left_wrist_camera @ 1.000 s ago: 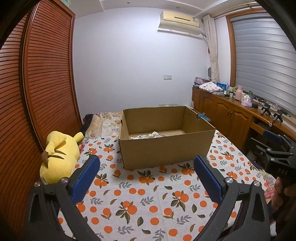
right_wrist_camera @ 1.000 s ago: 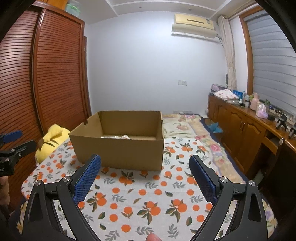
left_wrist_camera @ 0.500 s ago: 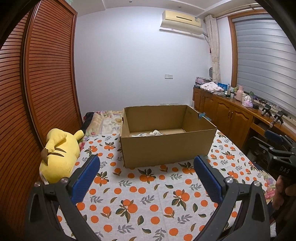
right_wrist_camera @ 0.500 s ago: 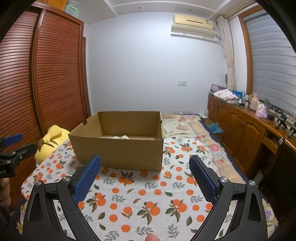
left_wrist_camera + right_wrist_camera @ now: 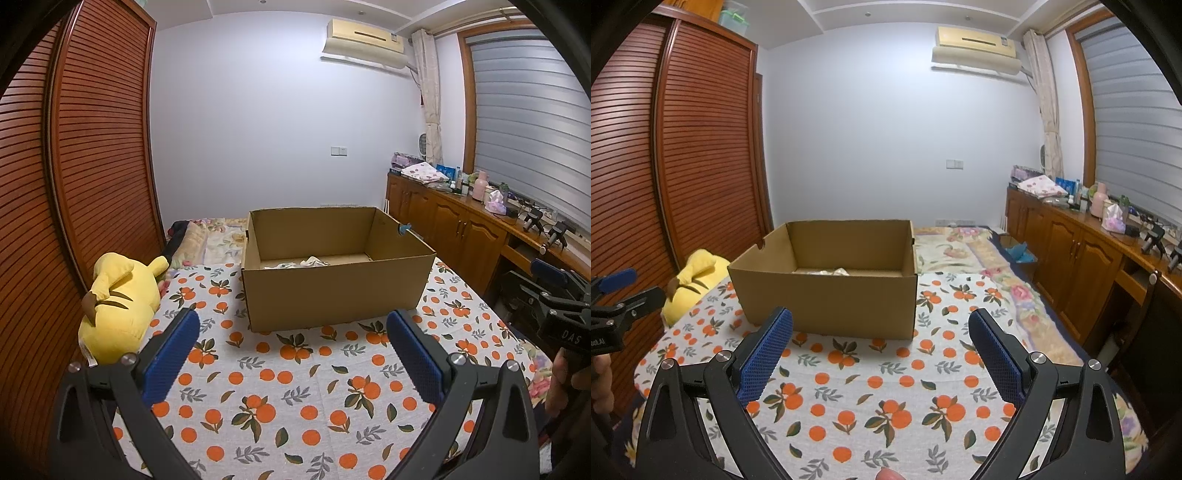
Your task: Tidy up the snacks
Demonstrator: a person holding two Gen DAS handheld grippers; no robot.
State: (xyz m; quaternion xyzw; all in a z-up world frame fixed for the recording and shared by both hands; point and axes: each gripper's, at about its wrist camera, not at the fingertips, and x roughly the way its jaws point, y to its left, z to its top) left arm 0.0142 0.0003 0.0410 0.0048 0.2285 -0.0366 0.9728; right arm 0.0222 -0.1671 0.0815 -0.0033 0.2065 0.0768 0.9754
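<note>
We hold both grippers low over the bed (image 5: pixel 295 387), which is covered by a white cloth printed with oranges and leaves. Our left gripper (image 5: pixel 293 345) has its jaws spread wide with nothing between them; the blue pads (image 5: pixel 171 356) are ribbed and rubbery on black frames. Our right gripper (image 5: pixel 881 343) is likewise wide apart and empty, its pads (image 5: pixel 766 354) carrying a fine mesh-like texture.

At 12 o'clock from both grippers sits an open cardboard box (image 5: pixel 336 291), plain brown corrugated board, rectangular, with no top flaps showing. Its long axis runs from 9 to 3 o'clock across the bed in the left view, with a long wall facing us. From the right view the box (image 5: pixel 831 295) lies toward 11 o'clock, one corner turned slightly our way. On its floor lie a few pale crinkled snack packets (image 5: pixel 303 263), bunched near the front wall; we cannot tell their kind.

At 9 o'clock of the box lies a yellow plush toy (image 5: pixel 118 306), soft and rounded. Slatted wooden wardrobe doors (image 5: pixel 92 147) stand behind it.
</note>
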